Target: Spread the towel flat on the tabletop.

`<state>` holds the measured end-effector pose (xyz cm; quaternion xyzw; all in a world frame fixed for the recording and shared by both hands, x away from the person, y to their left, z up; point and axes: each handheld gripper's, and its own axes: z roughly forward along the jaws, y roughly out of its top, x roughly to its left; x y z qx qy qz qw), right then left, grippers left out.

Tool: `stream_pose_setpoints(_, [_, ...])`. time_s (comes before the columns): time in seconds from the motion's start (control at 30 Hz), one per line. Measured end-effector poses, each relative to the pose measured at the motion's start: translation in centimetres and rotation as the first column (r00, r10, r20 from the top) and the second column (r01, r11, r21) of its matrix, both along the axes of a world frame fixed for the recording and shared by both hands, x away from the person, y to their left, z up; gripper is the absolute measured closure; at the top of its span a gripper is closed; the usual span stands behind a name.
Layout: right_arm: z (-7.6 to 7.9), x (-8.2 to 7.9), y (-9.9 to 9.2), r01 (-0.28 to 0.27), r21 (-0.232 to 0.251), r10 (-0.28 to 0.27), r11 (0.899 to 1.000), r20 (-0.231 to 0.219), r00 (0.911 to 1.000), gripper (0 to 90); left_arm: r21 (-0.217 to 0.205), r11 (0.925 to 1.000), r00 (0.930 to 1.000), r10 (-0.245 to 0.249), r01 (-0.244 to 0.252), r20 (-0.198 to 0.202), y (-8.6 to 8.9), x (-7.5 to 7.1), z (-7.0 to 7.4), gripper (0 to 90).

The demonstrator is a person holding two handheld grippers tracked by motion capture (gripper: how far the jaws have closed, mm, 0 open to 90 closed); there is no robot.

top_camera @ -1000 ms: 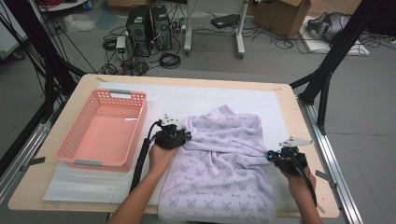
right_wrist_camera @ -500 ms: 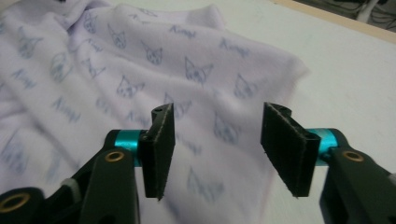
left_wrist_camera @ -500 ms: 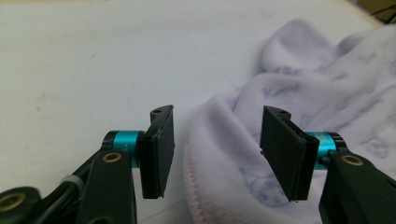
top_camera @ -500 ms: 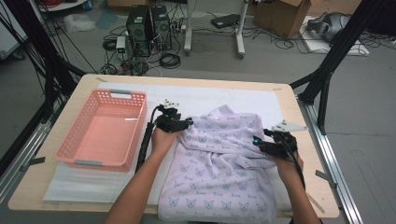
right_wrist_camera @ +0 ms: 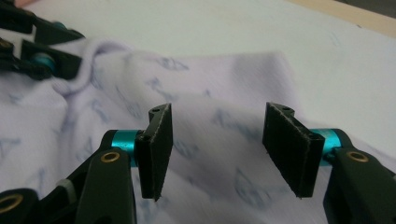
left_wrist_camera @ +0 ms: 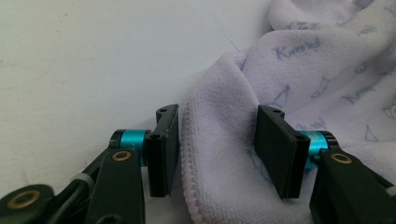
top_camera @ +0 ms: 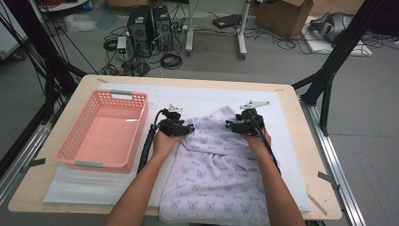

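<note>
The lilac towel [left_wrist_camera: 299, 84] has its hemmed edge between the left gripper's [left_wrist_camera: 217, 149] spread fingers; the right gripper's [right_wrist_camera: 217, 149] fingers, also spread, hover above it.

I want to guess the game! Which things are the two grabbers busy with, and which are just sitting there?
In use:
- lilac towel
- left gripper, open around the towel's edge
- right gripper, open over the towel

Just lying about:
- pink basket, nothing in it
- white mat
- cardboard box on the floor
</note>
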<state>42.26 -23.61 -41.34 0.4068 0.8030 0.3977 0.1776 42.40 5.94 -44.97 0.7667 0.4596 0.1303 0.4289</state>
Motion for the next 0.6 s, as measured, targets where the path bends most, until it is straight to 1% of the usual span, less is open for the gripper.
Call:
stream_pose_setpoints(0.03, [-0.1,0.3,0.4,-0.007,0.001,0.007,1.000,0.005,1.0000,42.9,-0.007,1.0000,1.0000,-0.003,0.003,0.001,-0.1,-0.1,0.0,54.2])
stream_pose_setpoints(0.07, [-0.2,0.5,0.9,-0.010,0.002,0.010,1.000,0.000,1.0000,44.4,-0.001,1.0000,1.0000,-0.008,0.008,0.000,-0.1,-0.1,0.0,57.9])
stream_pose_setpoints(0.1, [-0.3,0.8,1.3,-0.008,0.007,0.008,1.000,-0.011,0.9999,47.4,-0.008,1.0000,1.0000,-0.006,0.006,-0.006,-0.2,-0.2,0.0,59.8])
stream_pose_setpoints(0.13, [-0.5,1.0,1.8,-0.006,0.003,0.006,1.000,-0.031,0.9995,51.8,-0.018,0.9997,0.9997,-0.015,0.014,-0.018,-0.2,-0.2,0.0,64.3])
stream_pose_setpoints(0.17, [-0.8,1.1,2.3,0.002,-0.012,-0.003,1.000,-0.043,0.9991,55.5,-0.024,0.9996,0.9996,-0.013,0.013,-0.026,-0.3,-0.3,0.0,67.0])
stream_pose_setpoints(0.2, [-0.9,1.2,2.7,0.002,-0.014,-0.003,1.000,-0.059,0.9983,61.9,-0.034,0.9992,0.9993,-0.020,0.019,-0.031,-0.3,-0.4,0.1,70.4])
stream_pose_setpoints(0.23, [-1.0,1.2,3.0,-0.016,-0.018,0.015,1.000,-0.069,0.9975,71.7,-0.035,0.9992,0.9993,-0.022,0.021,-0.032,-0.3,-0.5,0.1,73.9])
stream_pose_setpoints(0.27, [-1.1,1.2,3.3,-0.043,-0.032,0.040,0.999,-0.077,0.9962,79.5,-0.037,0.9991,0.9994,-0.023,0.022,-0.025,-0.3,-0.7,0.1,76.2])
stream_pose_setpoints(0.3, [-1.1,1.0,3.5,-0.051,-0.051,0.046,0.997,-0.090,0.9949,82.4,-0.038,0.9990,0.9995,-0.024,0.023,-0.022,-0.2,-0.8,0.2,79.5])
stream_pose_setpoints(0.33, [-1.1,1.0,3.5,-0.063,-0.060,0.057,0.996,-0.090,0.9943,83.9,-0.043,0.9989,0.9996,-0.021,0.020,-0.020,-0.1,-1.0,0.3,80.8])
stream_pose_setpoints(0.37, [-0.9,0.8,3.4,-0.071,-0.060,0.065,0.996,-0.097,0.9932,85.0,-0.043,0.9988,0.9995,-0.024,0.023,-0.022,0.0,-1.1,0.4,82.2])
stream_pose_setpoints(0.4, [-0.7,0.6,3.1,-0.080,-0.057,0.075,0.995,-0.094,0.9928,85.5,-0.046,0.9987,0.9995,-0.024,0.023,-0.020,0.1,-1.2,0.5,82.5])
stream_pose_setpoints(0.43, [-0.5,0.3,2.8,-0.087,-0.056,0.082,0.995,-0.084,0.9931,85.6,-0.054,0.9985,0.9999,-0.014,0.014,-0.004,0.2,-1.5,0.7,83.4])
stream_pose_setpoints(0.5, [0.0,-0.4,2.0,-0.077,-0.036,0.074,0.996,-0.065,0.9951,85.6,-0.085,0.9963,1.0000,-0.005,0.006,0.008,0.4,-1.9,1.0,83.7])
stream_pose_setpoints(0.57, [0.4,-1.4,0.8,-0.070,-0.011,0.070,0.997,-0.046,0.9965,85.5,-0.088,0.9960,0.9997,-0.017,0.018,0.019,0.5,-2.4,1.2,83.6])
stream_pose_setpoints(0.6, [0.6,-2.0,0.0,-0.068,0.003,0.068,0.998,-0.033,0.9972,85.6,-0.092,0.9955,0.9997,-0.019,0.021,0.018,0.5,-2.5,1.2,83.5])
